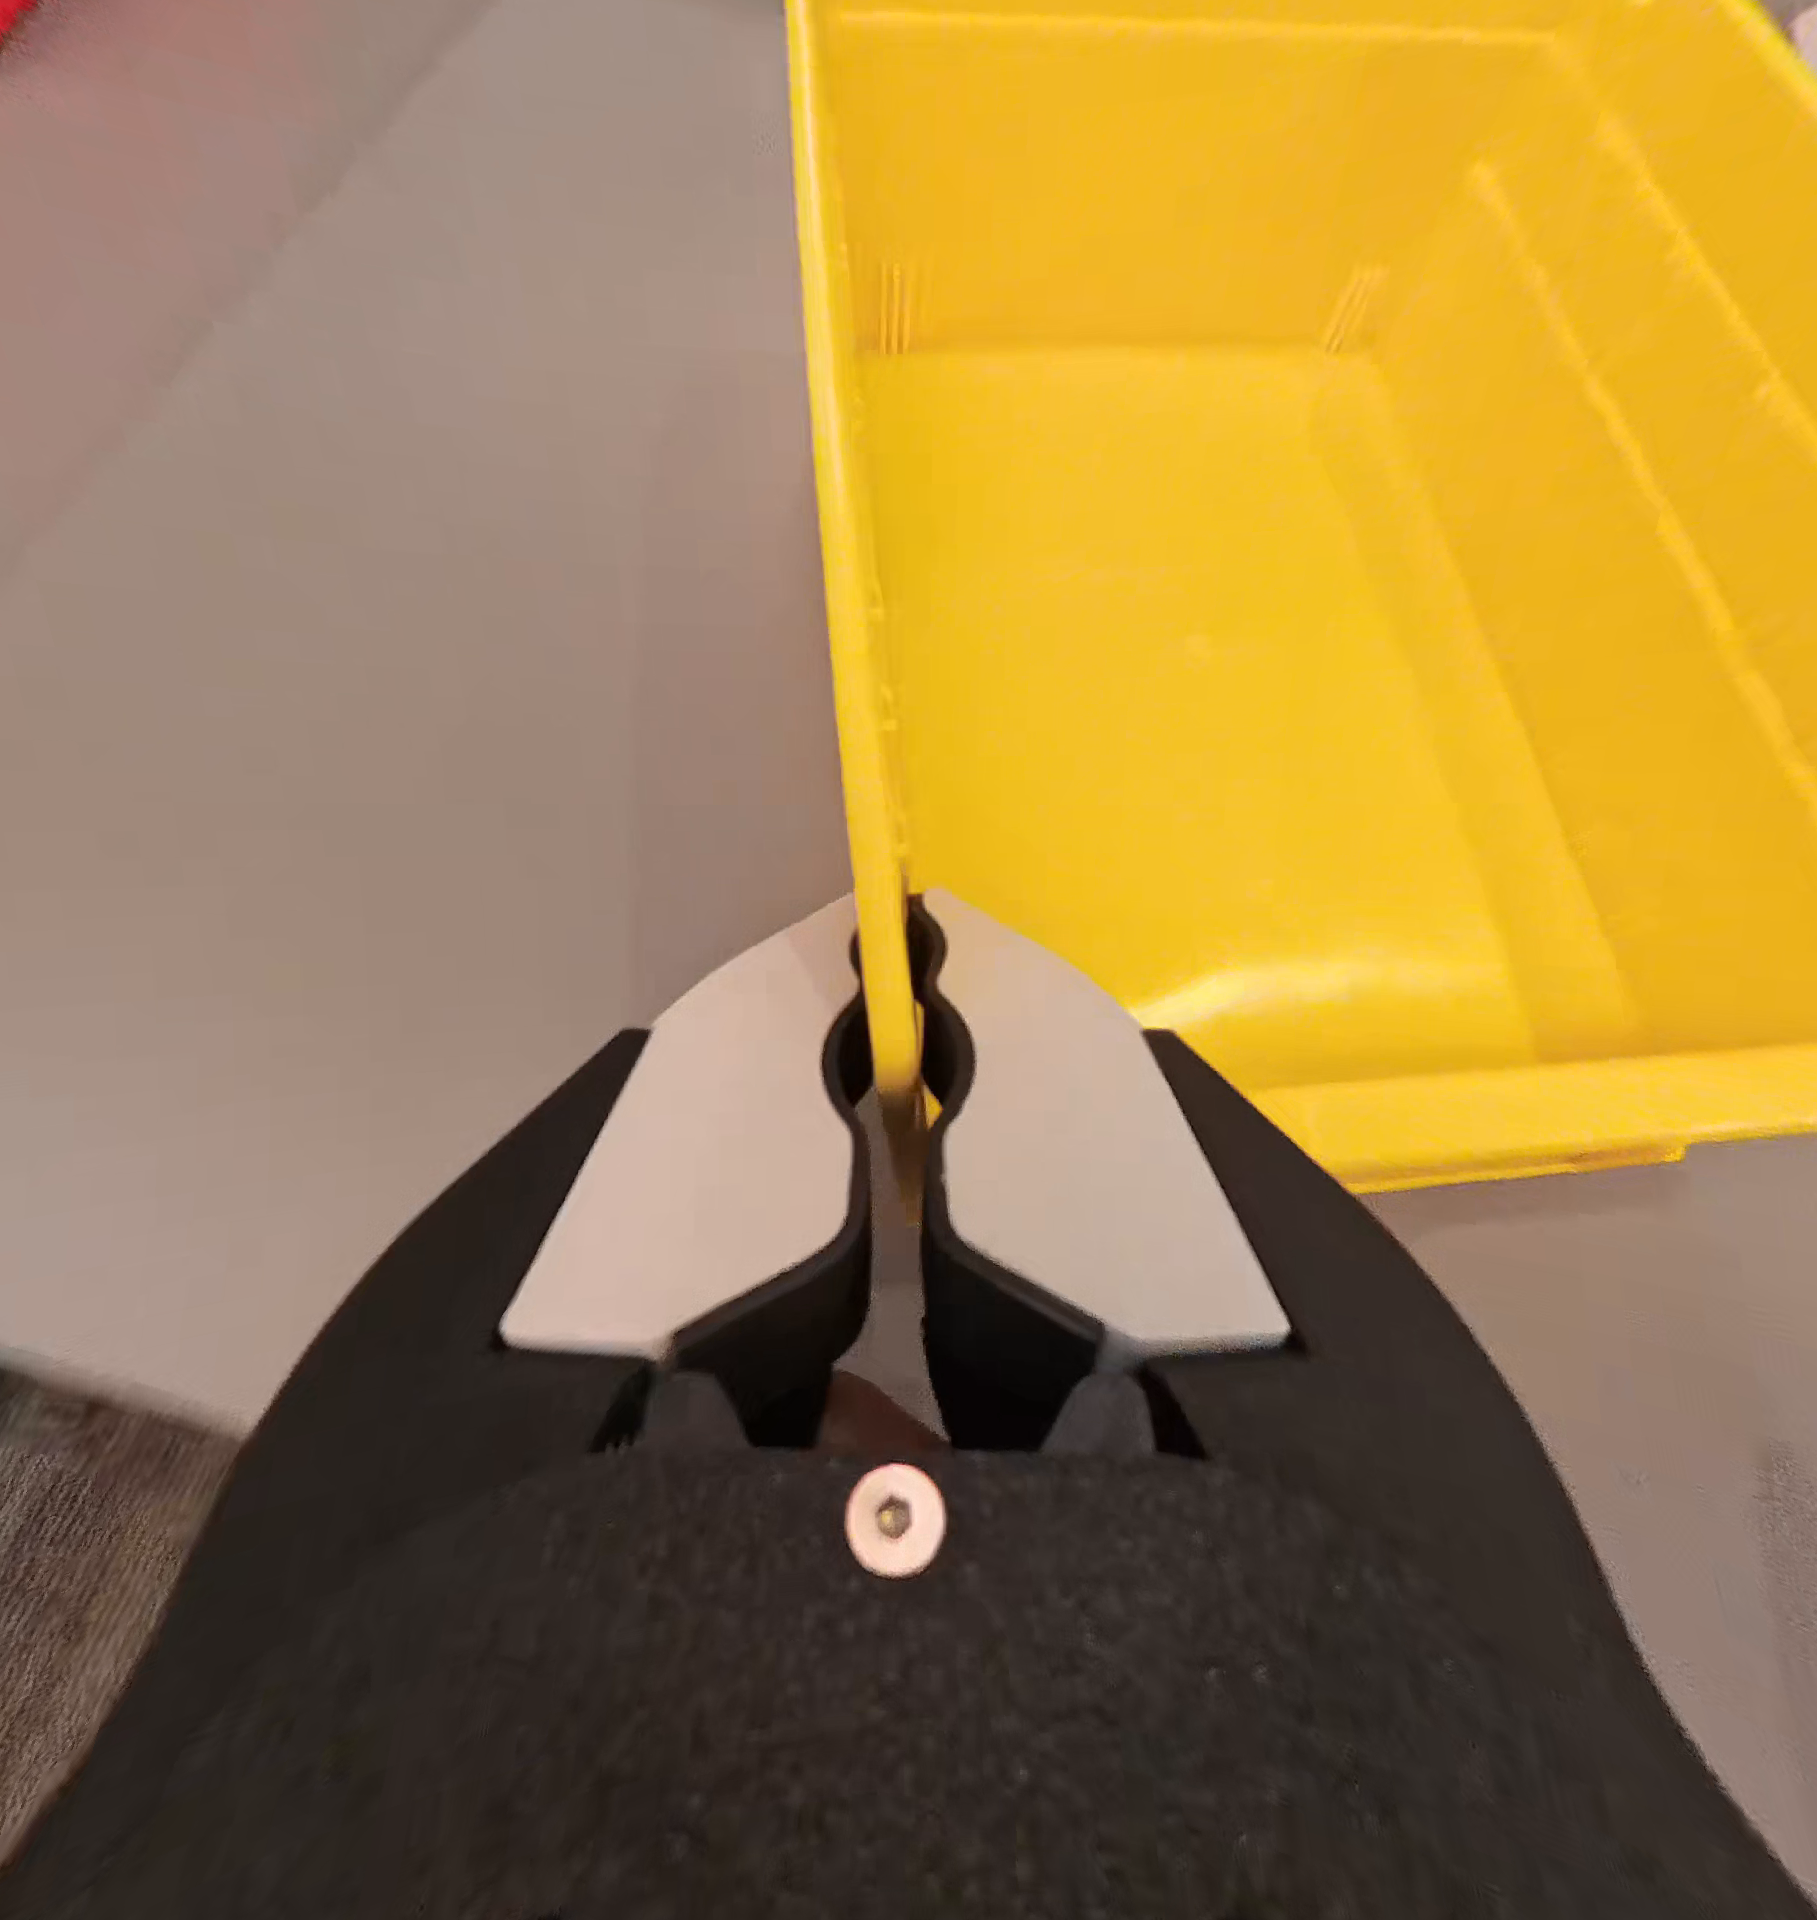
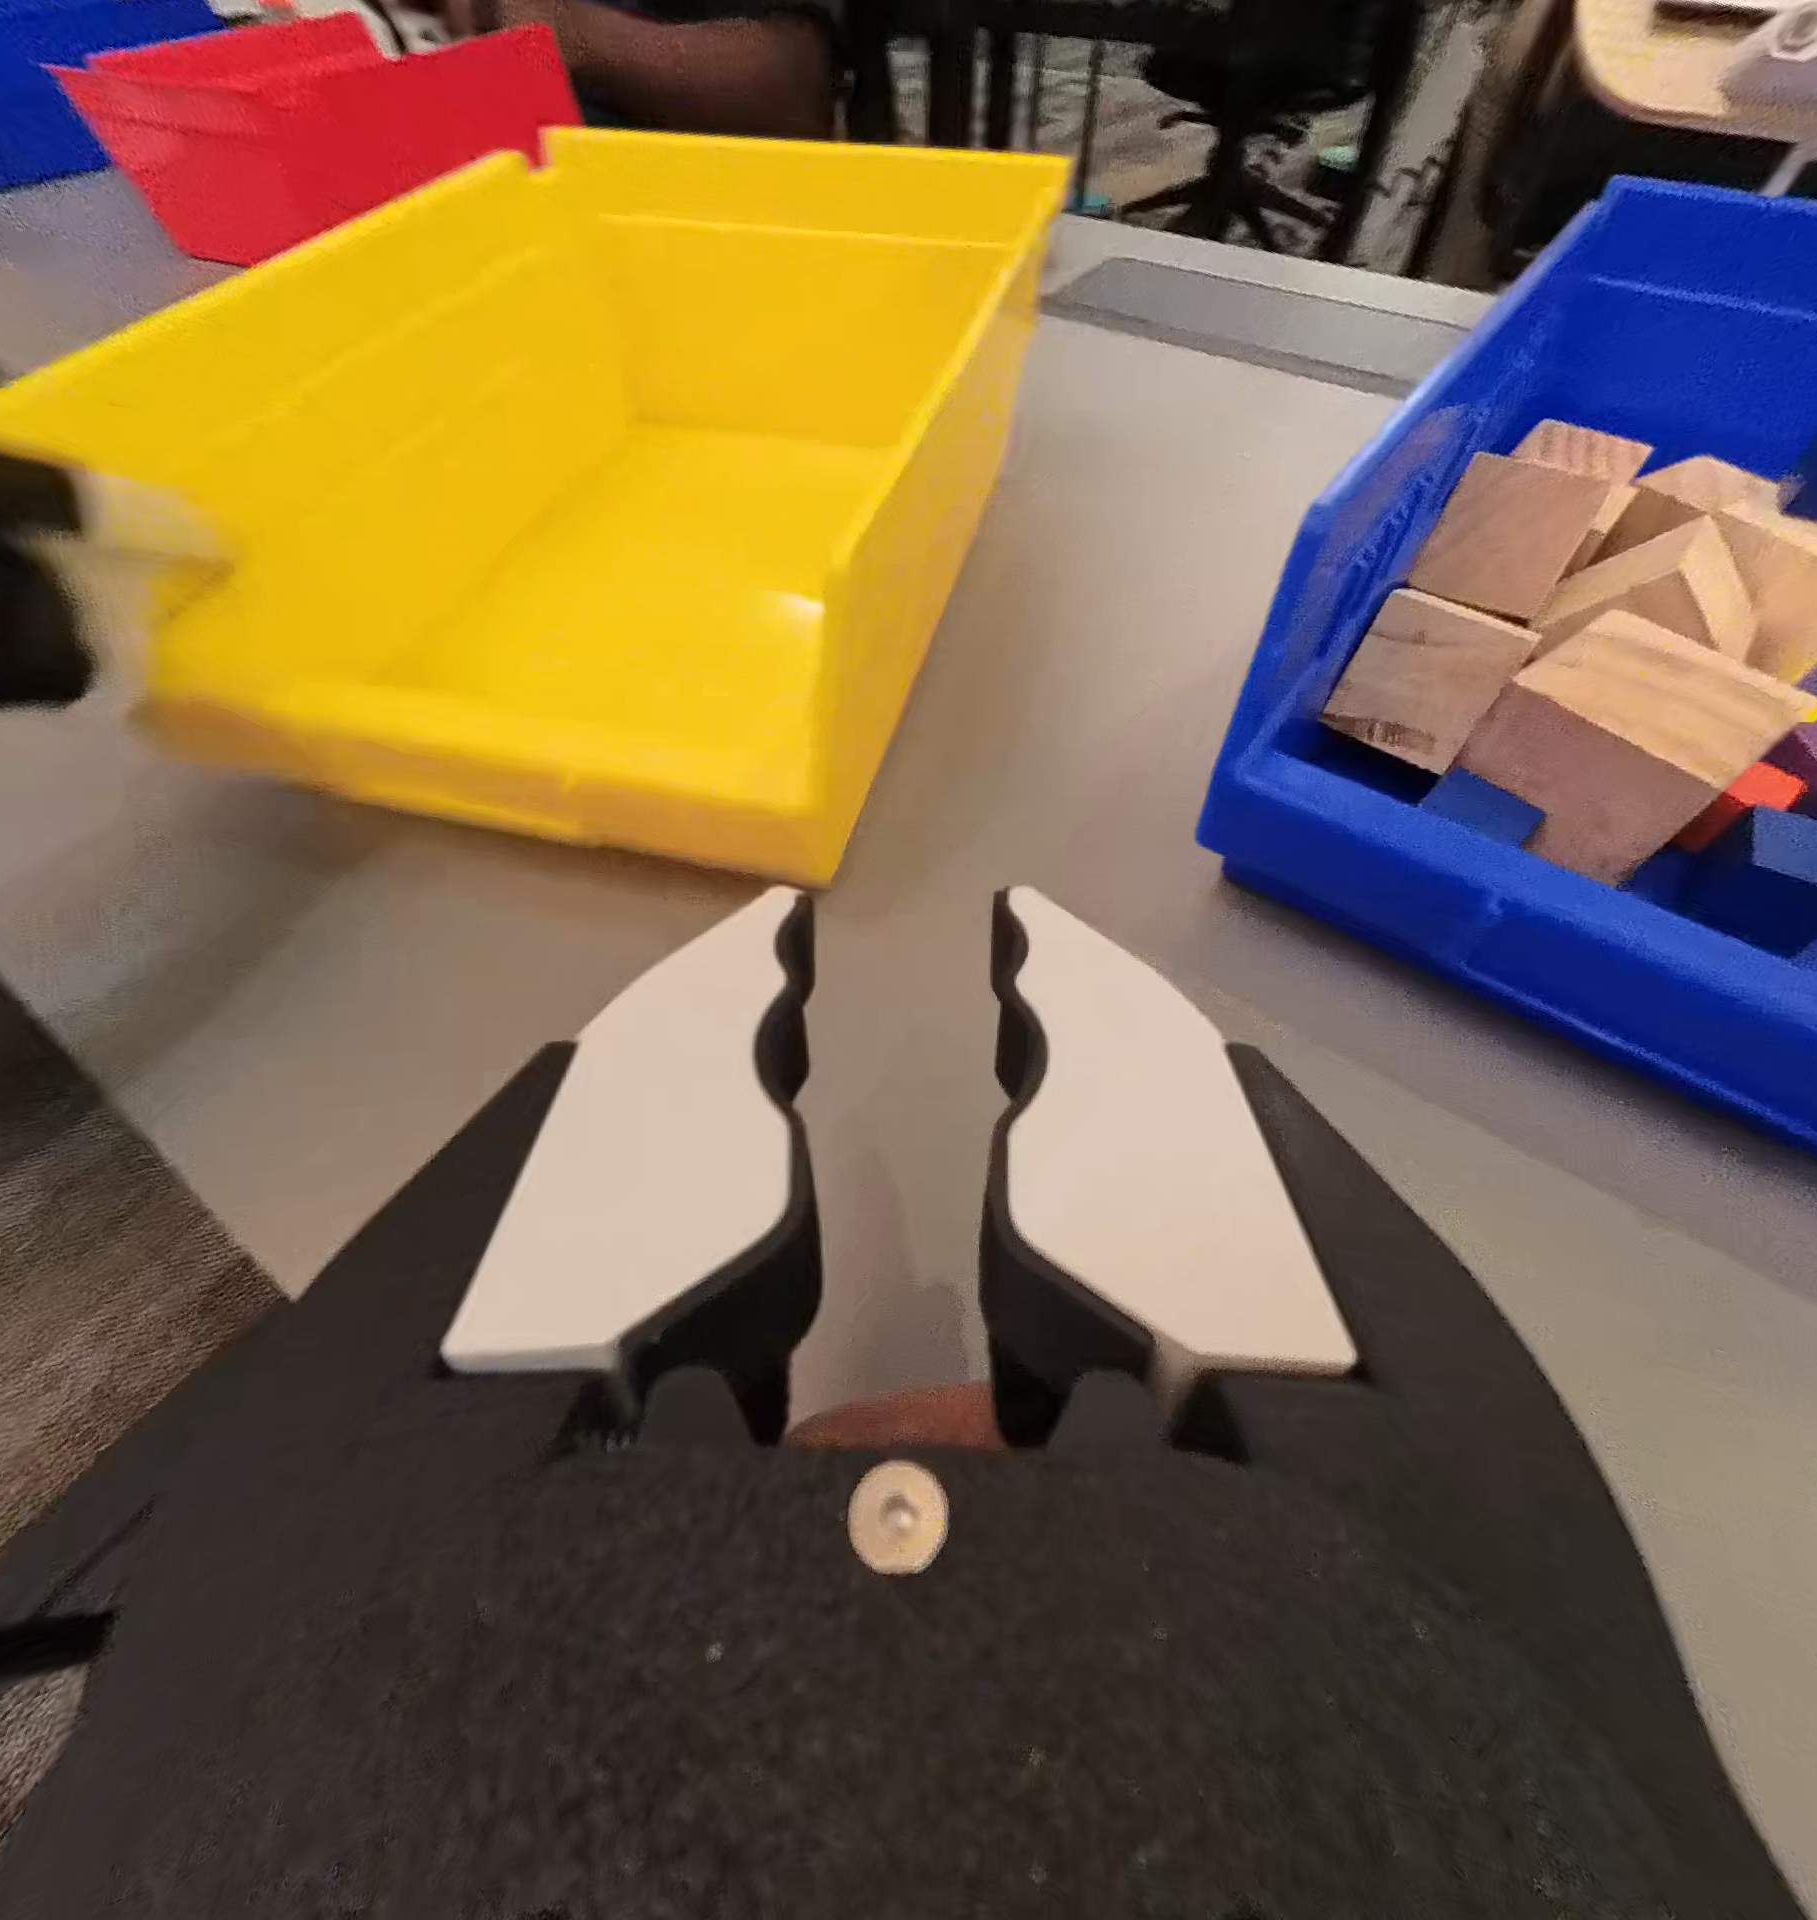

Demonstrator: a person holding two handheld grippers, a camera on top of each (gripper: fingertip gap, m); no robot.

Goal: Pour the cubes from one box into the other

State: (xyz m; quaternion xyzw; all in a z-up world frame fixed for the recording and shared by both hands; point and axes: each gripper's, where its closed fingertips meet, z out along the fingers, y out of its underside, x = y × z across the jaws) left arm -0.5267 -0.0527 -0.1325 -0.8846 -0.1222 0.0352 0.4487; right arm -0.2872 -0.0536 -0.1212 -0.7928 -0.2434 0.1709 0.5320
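We are clamping the left gripper (image 1: pixel 888 997) on the side wall of the empty yellow box (image 1: pixel 1299 644), its jaws nearly closed on the thin rim. The right gripper (image 2: pixel 899 997) is hovering over the desk (image 2: pixel 1091 644) near its front edge, jaws partly open and holding nothing. The blue box (image 2: pixel 1403 852), full of cubes (image 2: pixel 1569 665), is sitting farther along that edge. We judge the yellow box needs steadying before pouring, so the right jaws should be taking the blue rim squarely.

My right view cuts blue box (image 2: pixel 1506 914) and cubes (image 2: pixel 1569 665) at frame edge. Left gripper (image 2: pixel 21 582) blurred, mostly out of frame. Left view crops yellow box (image 1: pixel 1299 623) far wall.
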